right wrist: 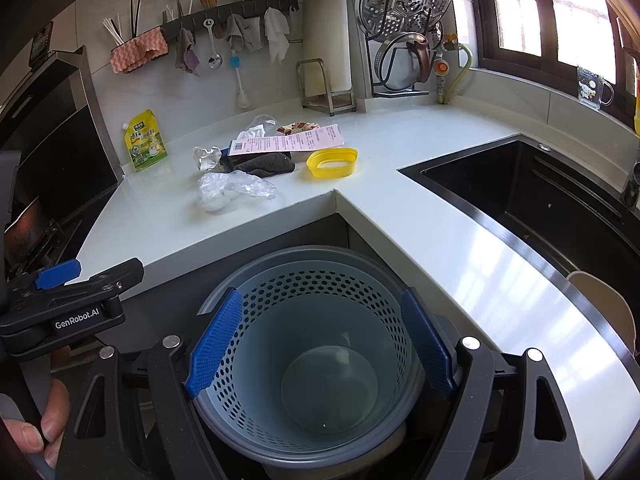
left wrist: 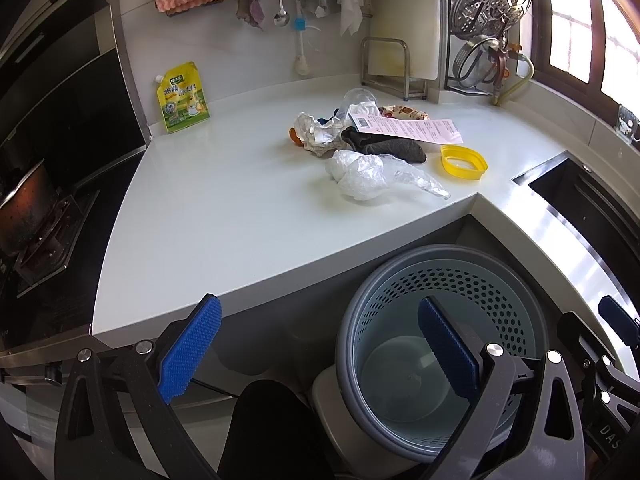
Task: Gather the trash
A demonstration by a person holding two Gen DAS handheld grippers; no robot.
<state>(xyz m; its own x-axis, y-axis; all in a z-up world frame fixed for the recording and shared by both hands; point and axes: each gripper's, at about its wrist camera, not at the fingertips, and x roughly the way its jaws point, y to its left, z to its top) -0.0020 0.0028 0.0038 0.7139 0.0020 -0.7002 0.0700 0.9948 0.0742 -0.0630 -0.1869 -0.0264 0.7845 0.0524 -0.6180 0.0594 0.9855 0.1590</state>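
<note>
Trash: a loose heap at the far middle of the tabletop (left wrist: 224,208), well apart from both grippers; nothing collected yet.
Heap contents: crumpled clear plastic bag (left wrist: 360,174) nearest, dark cloth (left wrist: 384,145) behind it, pink receipt (left wrist: 408,126) lying across the cloth, yellow oval ring (left wrist: 464,162) to the right, crumpled foil wrapper (left wrist: 316,132) to the left.
Bin: perforated blue basket (right wrist: 320,344) below the tabletop's near edge, apparently empty.
Left gripper (left wrist: 320,356): jaws spread wide, holding nothing.
Right gripper (right wrist: 320,352): jaws wide apart over the basket, holding nothing.
Risks: the thin bag could slip from the pads; pulling the cloth could drag the receipt off the edge; the yellow seasoning pouch (left wrist: 182,98) at far left looks like stock, not trash.
</note>
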